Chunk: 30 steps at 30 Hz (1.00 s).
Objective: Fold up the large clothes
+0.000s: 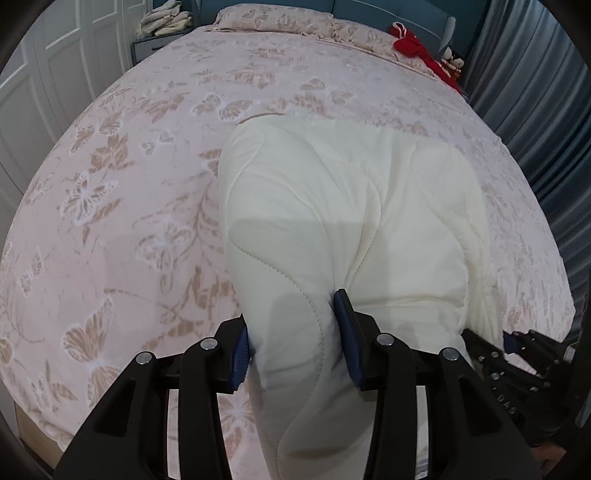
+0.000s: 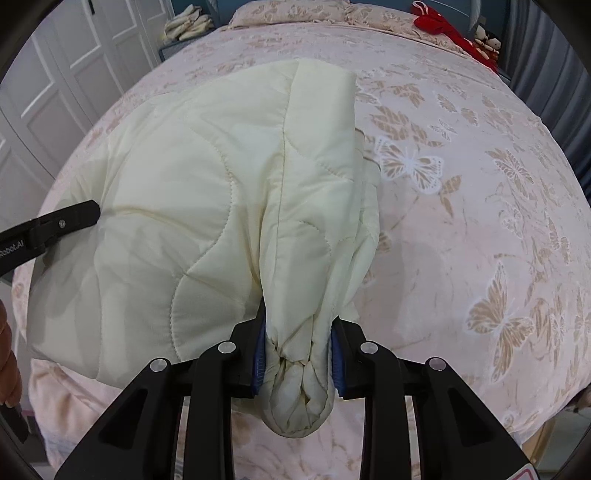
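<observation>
Clamped jaws are seen in both wrist views: the left gripper [image 1: 295, 341] is pressed with its blue pads onto a thick quilted edge of the cream padded jacket [image 1: 347, 229], and the right gripper [image 2: 297, 356] is closed on a bunched, gathered end of the same cream padded jacket [image 2: 207, 192], a rounded wad of fabric being squeezed out below its pads. In the left wrist view the right gripper [image 1: 513, 343] is seen at the lower right, just beside the jacket's edge; in the right wrist view the left gripper [image 2: 51, 225] is seen at the far left, its black finger laid against the garment. An orange quilted sleeve [image 2: 7, 354] of the person is glimpsed at the left border of the right wrist view.

The jacket is held up at its near edge by both grippers, while its far part is draped down onto the pink bedspread with a tan butterfly print [image 1: 110, 206], which is spread over the whole bed. Farther back, a matching pillow [image 1: 277, 16] is laid at the head of the bed, and a red garment [image 1: 413, 46] is heaped at the far right corner. A pile of pale folded cloth [image 1: 166, 20] is set beyond the bed at the left, near white panelled doors [image 1: 44, 70]; grey curtains [image 1: 532, 96] are hung along the right.
</observation>
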Motion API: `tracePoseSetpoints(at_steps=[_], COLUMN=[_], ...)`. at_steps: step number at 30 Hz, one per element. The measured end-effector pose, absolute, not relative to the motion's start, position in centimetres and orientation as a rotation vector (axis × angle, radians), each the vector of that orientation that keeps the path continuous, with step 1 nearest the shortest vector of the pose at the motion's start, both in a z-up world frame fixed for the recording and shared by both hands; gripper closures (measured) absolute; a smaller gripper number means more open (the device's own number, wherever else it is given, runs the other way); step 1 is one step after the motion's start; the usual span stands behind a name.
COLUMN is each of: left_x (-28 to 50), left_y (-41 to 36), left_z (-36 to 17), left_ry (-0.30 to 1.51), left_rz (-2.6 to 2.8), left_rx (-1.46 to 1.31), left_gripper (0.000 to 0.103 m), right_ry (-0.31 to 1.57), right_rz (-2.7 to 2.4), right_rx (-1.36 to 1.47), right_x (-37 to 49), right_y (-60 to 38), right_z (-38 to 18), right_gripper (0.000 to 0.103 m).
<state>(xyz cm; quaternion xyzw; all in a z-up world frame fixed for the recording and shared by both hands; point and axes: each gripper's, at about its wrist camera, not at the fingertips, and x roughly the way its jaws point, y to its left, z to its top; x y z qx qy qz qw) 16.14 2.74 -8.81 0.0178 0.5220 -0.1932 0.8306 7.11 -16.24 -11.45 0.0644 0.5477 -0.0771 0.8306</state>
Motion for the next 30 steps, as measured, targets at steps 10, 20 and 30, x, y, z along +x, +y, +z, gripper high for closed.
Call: tracePoseSetpoints(at_steps=[10,20,30], left_x=[16.2,16.8,15.9], left_y=[2.5,0.0,1.6], left_z=[-5.8,-12.8,-7.4], left_ry=[0.99,1.111,1.036], left_rz=[-0.473,-0.456,-0.393], left_rx=[-0.004,0.027,0.07], left_gripper=[0.064,0.055,0.039], right_ry=[1.039,1.158,1.116], right_rz=[-0.213,-0.241,-0.211], right_rx=[0.063,0.09,0.313], right_x=[6.5,6.5,4.0], right_y=[-15.8,-18.6,-22.0], right_z=[-7.1,-13.2,-8.2], right_gripper=[0.078,0.07,0.058])
